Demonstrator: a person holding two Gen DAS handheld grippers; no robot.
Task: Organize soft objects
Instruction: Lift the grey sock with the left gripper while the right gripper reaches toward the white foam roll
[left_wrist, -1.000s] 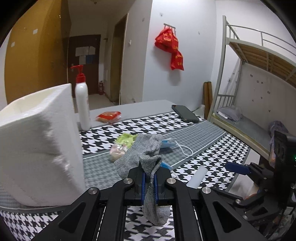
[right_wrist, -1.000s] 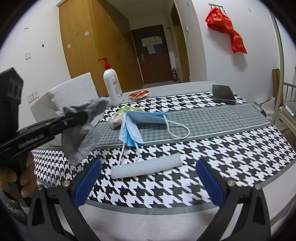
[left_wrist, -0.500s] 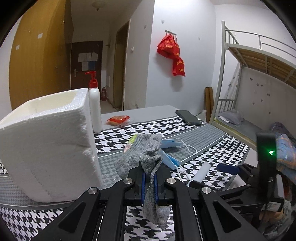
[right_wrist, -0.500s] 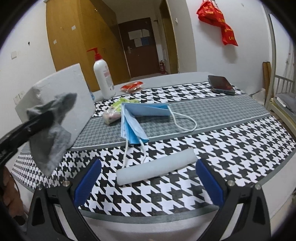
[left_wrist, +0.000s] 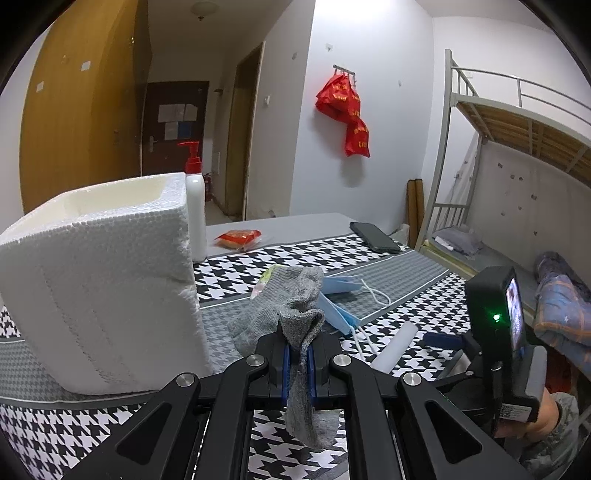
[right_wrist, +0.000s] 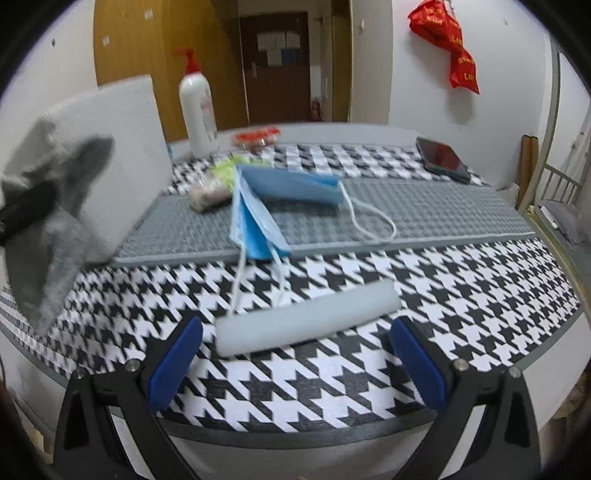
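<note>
My left gripper (left_wrist: 298, 356) is shut on a grey sock (left_wrist: 301, 332) that hangs above the table, just right of a white foam box (left_wrist: 99, 280). The same grey sock (right_wrist: 48, 229) shows blurred at the left of the right wrist view, in front of the foam box (right_wrist: 122, 147). My right gripper (right_wrist: 295, 354) stands open, its blue pads either side of a pale foam roll (right_wrist: 306, 321) lying on the houndstooth cloth. Blue face masks (right_wrist: 266, 206) lie beyond the roll. In the left wrist view the foam roll (left_wrist: 395, 343) and masks (left_wrist: 338, 295) lie to the right.
A white pump bottle (right_wrist: 197, 107) with a red top, a red snack packet (right_wrist: 256, 134), a green and pink packet (right_wrist: 214, 184) and a black phone (right_wrist: 443, 158) sit further back on the table (right_wrist: 461, 218). A bunk bed (left_wrist: 517, 166) stands at the right.
My right gripper has come forward and tilted down, so the foam roll now lies between its pads. The left gripper with the sock has shifted slightly; the foam box looks a little further left.
</note>
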